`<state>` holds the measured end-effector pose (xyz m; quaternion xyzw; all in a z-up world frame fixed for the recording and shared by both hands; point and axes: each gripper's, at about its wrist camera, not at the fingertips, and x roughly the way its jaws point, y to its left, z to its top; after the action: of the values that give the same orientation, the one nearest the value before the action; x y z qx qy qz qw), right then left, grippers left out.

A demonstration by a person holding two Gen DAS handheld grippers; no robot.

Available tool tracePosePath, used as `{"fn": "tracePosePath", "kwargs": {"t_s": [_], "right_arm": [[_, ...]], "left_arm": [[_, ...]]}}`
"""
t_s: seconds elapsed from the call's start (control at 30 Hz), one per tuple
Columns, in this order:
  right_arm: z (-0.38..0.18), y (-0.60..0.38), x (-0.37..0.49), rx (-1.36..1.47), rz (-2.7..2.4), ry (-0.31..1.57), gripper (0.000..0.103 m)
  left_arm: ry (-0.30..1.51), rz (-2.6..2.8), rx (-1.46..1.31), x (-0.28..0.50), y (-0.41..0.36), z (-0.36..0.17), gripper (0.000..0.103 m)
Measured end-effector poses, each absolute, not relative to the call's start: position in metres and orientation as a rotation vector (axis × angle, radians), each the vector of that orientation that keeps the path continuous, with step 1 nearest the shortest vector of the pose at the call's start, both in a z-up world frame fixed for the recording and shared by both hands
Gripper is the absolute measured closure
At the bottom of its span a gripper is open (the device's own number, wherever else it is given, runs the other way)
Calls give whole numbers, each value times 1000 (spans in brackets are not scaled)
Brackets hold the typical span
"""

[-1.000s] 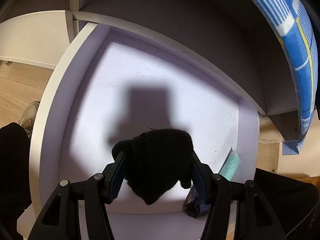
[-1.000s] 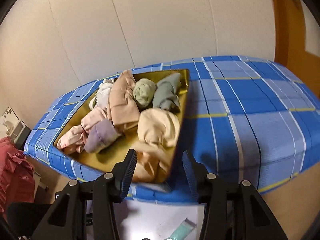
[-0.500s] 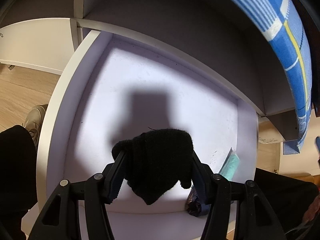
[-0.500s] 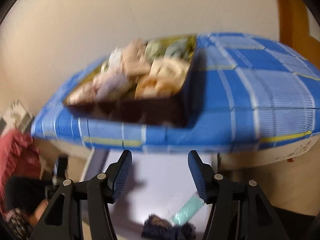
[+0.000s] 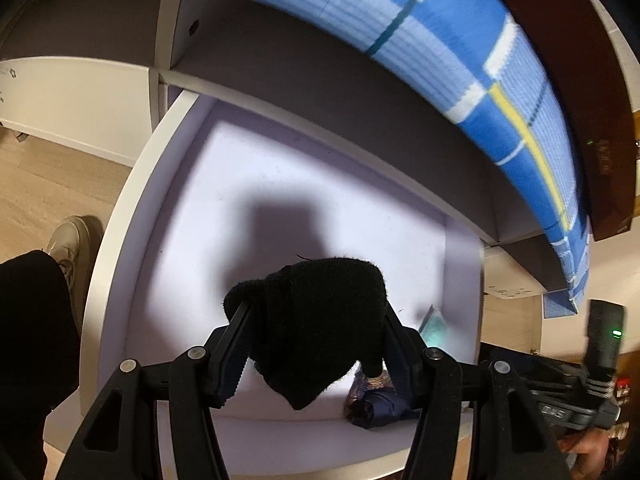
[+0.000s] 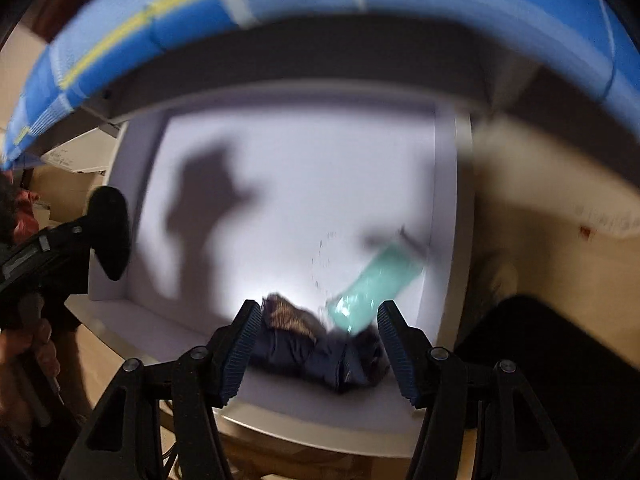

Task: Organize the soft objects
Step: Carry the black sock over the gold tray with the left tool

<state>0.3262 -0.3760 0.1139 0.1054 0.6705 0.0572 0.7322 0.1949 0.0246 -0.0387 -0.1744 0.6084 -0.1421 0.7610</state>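
Observation:
My left gripper (image 5: 314, 312) is shut on a black knitted item (image 5: 320, 320), which hangs over the front of an open white drawer (image 5: 120, 220) under the bed. A dark navy cloth bundle (image 5: 376, 400) lies at the drawer's front right, with a teal packet (image 5: 434, 326) behind it. In the blurred right wrist view my right gripper (image 6: 318, 312) stands open just above the navy bundle (image 6: 316, 348); its pads do not press on it. The teal packet (image 6: 376, 284) lies just beyond. The black item (image 6: 108, 236) shows at the left there.
The bed's blue checked cover (image 5: 460, 72) overhangs the drawer (image 6: 300, 180) closely from above. A dark wooden panel (image 5: 580, 80) stands at the right. Wood floor, a shoe (image 5: 70, 236) and a dark trouser leg (image 5: 32, 340) lie left of the drawer.
The right gripper dropped from facing the tray of cloths on the bed to over the drawer, and its jaws widened. The left gripper rose a little, still holding the black item.

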Motion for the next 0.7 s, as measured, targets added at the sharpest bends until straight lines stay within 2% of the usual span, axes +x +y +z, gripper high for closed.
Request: {"fn": "tracePosePath", "kwargs": {"t_s": [0.23,0.4,0.7], "right_arm": [[103,-378,322,251,126,1519,39],[105,-368,326,220,143,1531,35],[106,-367,328,203,140,1519,35]], "left_arm": [[1281,-341,-366,191,22,-13,43],[1234,-355,-275,187,13,14,43],[1120,-358,-110,182,-8,74,43]]}}
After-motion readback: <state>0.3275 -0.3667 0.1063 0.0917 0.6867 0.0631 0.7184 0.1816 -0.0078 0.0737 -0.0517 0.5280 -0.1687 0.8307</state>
